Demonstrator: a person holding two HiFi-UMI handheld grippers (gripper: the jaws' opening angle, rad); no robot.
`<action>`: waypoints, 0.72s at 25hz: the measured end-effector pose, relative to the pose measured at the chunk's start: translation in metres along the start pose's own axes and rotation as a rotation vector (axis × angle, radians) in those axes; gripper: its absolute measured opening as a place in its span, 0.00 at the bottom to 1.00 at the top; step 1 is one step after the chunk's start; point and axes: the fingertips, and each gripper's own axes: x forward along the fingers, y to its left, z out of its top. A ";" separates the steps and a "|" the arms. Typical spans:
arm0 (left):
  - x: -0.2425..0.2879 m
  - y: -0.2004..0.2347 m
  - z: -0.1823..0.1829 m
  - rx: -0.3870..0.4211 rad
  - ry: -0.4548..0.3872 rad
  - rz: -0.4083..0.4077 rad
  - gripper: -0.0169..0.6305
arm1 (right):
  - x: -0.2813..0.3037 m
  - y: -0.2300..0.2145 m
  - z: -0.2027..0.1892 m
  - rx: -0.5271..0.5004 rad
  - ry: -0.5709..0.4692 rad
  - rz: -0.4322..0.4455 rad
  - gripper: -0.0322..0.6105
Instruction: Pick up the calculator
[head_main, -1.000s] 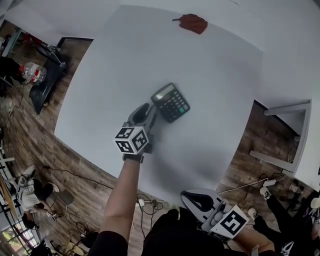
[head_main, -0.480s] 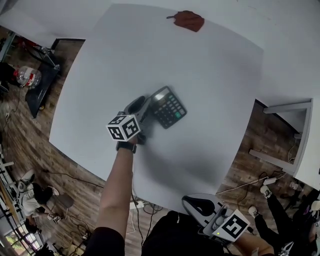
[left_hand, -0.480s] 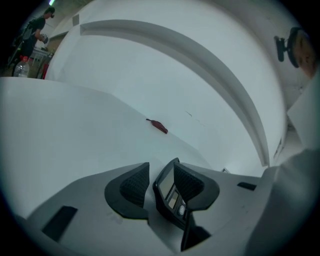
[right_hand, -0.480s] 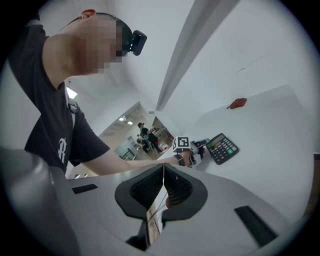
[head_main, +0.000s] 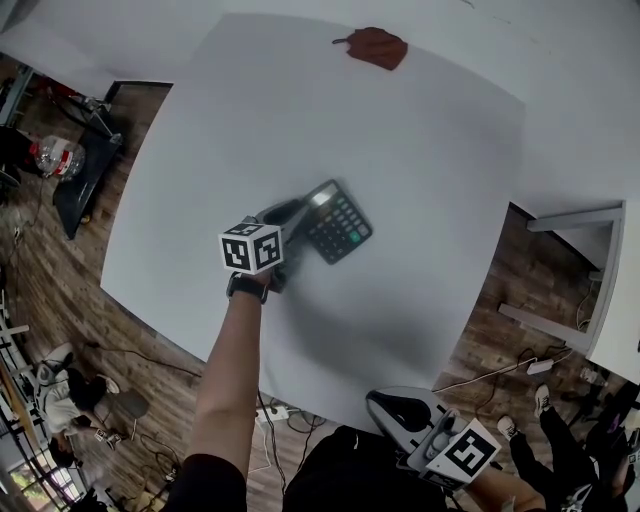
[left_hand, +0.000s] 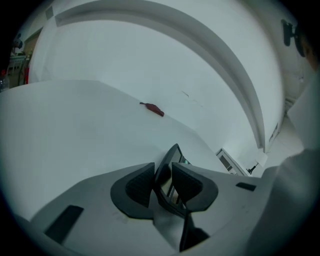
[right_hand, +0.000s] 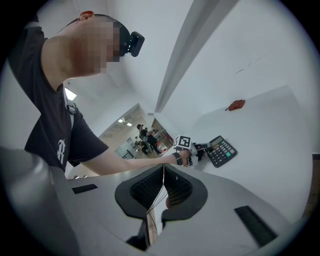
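A: Calculator (head_main: 340, 222) location?
B: Centre of the head view, on the white table (head_main: 420, 150). Its left end sits between the jaws of the left gripper (head_main: 292, 213).
A: Jaw status?
B: Left jaws closing, a slit shows beside one pad — not yet clamped. Right gripper (right_hand: 163, 176) off the table, lower right of the frame — jaws together, nothing between them.

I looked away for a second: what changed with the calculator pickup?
The left gripper came down to the calculator, whose near-left edge now stands between its closing jaws. The calculator still lies on the table, the red object stays at the far edge, and the shut right gripper stays low.
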 end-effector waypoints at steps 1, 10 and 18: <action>0.000 0.000 -0.001 -0.013 0.009 -0.009 0.20 | 0.000 0.000 0.001 0.001 -0.001 0.000 0.07; -0.018 -0.022 0.006 -0.193 -0.097 -0.194 0.09 | -0.004 -0.002 0.007 -0.010 -0.023 0.000 0.07; -0.073 -0.067 0.001 -0.191 -0.142 -0.243 0.09 | -0.015 0.005 0.004 -0.052 -0.037 -0.022 0.07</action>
